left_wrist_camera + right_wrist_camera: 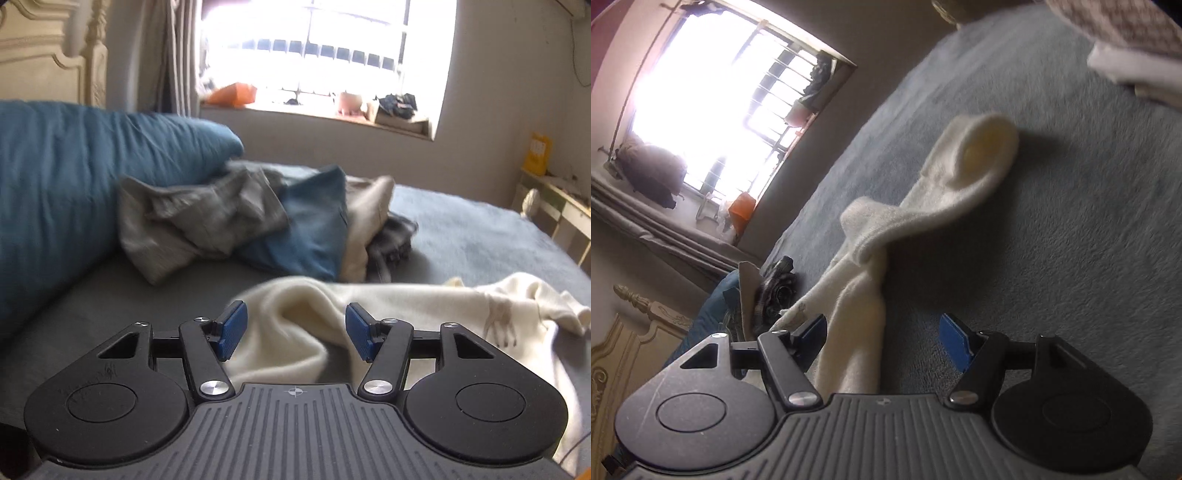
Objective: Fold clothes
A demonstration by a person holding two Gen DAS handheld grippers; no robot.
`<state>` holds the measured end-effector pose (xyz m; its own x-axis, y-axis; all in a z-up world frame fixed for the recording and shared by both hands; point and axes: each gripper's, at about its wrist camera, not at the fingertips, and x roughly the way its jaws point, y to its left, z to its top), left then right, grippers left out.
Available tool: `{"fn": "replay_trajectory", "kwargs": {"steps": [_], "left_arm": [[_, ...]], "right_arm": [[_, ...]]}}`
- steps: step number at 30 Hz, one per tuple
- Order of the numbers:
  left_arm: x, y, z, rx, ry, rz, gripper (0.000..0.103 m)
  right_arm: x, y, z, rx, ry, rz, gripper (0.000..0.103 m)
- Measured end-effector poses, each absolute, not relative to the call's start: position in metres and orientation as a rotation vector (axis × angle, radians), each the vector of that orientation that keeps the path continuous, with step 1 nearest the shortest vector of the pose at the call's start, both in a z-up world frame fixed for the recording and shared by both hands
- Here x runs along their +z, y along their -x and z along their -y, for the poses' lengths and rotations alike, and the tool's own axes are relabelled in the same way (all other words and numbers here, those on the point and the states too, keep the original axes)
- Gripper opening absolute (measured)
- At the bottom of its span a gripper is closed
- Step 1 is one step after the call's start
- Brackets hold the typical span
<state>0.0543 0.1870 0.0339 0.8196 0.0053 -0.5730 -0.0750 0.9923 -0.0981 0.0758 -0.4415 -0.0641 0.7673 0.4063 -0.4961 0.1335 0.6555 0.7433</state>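
We see a cream, fuzzy knit sweater lying spread on the grey-blue bed cover, its long axis running across the bed in the left wrist view — one bunched end between our left gripper's fingers, the other reaching toward the bed's right edge, where a faint animal print shows on the fabric. In the right wrist view a twisted sleeve of the sweater stretches away from us, its open cuff pointing toward the far edge of the bed.

Our left gripper hovers with its blue pads spread wide, cloth between them but not pinched. Our right gripper is likewise spread, the sleeve's near part running up beside its left pad.

Farther up the bed, a heap of unfolded clothes — grey, blue and beige pieces — leans against a large teal pillow.
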Motion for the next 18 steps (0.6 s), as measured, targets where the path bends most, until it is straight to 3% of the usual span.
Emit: {"fn": "replay_trajectory", "kwargs": {"steps": [9,18], "left_arm": [[-0.010,-0.015,-0.155,-0.093,0.197,-0.807,0.064],[-0.070,0.004,-0.102,-0.186,0.281,-0.939,0.064]], "right_arm": [[0.004,-0.032,0.359,0.368,-0.428,-0.665,0.070],[-0.040,0.024,0.209,0.528,0.182,-0.806,0.068]]}}
